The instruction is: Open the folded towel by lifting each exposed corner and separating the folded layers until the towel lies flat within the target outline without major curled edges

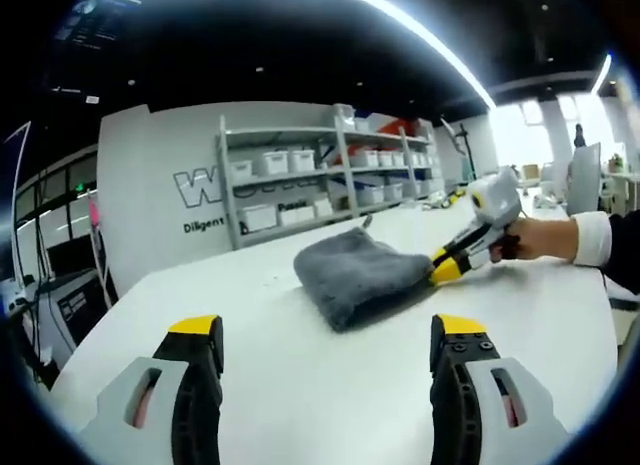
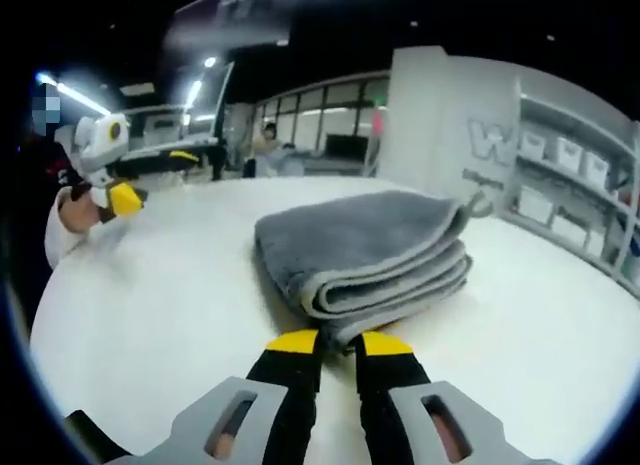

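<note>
Right tool (image 2: 338,343): jaws nearly closed, clenched on the folded grey towel's (image 2: 365,250) near edge. Left tool (image 1: 327,330): jaws spread wide, released. Towel is stacked in layers on the white bench (image 1: 300,385).

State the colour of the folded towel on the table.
Grey. The towel shows best in the right gripper view, lying folded on the white table.

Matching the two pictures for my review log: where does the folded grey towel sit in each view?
Left gripper view: folded grey towel at centre on the white table, the right gripper at its right edge.
Right gripper view: the towel centre, just beyond the gripper tips.
Shared landmark: the shelf rack of white bins.
</note>
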{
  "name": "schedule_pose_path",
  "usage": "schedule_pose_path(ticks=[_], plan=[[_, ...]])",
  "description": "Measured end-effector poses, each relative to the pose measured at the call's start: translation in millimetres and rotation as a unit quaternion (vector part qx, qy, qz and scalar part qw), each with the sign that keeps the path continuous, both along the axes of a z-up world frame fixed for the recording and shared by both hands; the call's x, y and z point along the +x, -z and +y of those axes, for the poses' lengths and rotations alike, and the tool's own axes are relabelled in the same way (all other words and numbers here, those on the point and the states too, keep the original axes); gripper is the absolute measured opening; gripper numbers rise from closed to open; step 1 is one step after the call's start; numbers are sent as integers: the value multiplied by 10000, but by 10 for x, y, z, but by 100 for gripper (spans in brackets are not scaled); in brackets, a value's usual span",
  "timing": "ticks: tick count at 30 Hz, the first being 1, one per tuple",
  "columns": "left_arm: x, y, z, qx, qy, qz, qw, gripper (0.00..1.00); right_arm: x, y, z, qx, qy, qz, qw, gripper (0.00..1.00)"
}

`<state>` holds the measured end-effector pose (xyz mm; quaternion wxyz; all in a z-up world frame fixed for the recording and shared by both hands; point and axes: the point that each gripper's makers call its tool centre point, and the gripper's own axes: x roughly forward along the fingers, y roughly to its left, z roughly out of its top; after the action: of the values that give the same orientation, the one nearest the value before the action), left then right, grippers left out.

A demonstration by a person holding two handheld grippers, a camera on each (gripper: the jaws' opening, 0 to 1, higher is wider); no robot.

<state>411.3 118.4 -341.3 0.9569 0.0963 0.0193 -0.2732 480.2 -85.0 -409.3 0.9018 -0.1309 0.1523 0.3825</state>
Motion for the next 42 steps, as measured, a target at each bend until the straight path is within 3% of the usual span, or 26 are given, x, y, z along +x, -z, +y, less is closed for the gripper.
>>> schedule_pose_path(ticks=[12,20,24,29,37,42], plan=[[17,-26,-22,65,118,-143,9998,73,-46,-36,91,69,-224,1,9997,6],[-8,-200,-29,-42,185,-519,9985,68,-93,-49,141,213,-296,130,9992,5],[39,-180,-42,-178,334,-372,9986,66,-152,-30,195,360,-354,354,9981,4],[57,-206,-71,-7,400,-453,9982,62,-197,-25,228,449,-384,472,9971,3],[28,-352,-128,-52,564,-687,9960,61,-277,-12,282,429,-471,533,9965,2],[0,-327,-175,290,658,-878,9935,53,-386,-7,361,414,-617,640,9952,1]])
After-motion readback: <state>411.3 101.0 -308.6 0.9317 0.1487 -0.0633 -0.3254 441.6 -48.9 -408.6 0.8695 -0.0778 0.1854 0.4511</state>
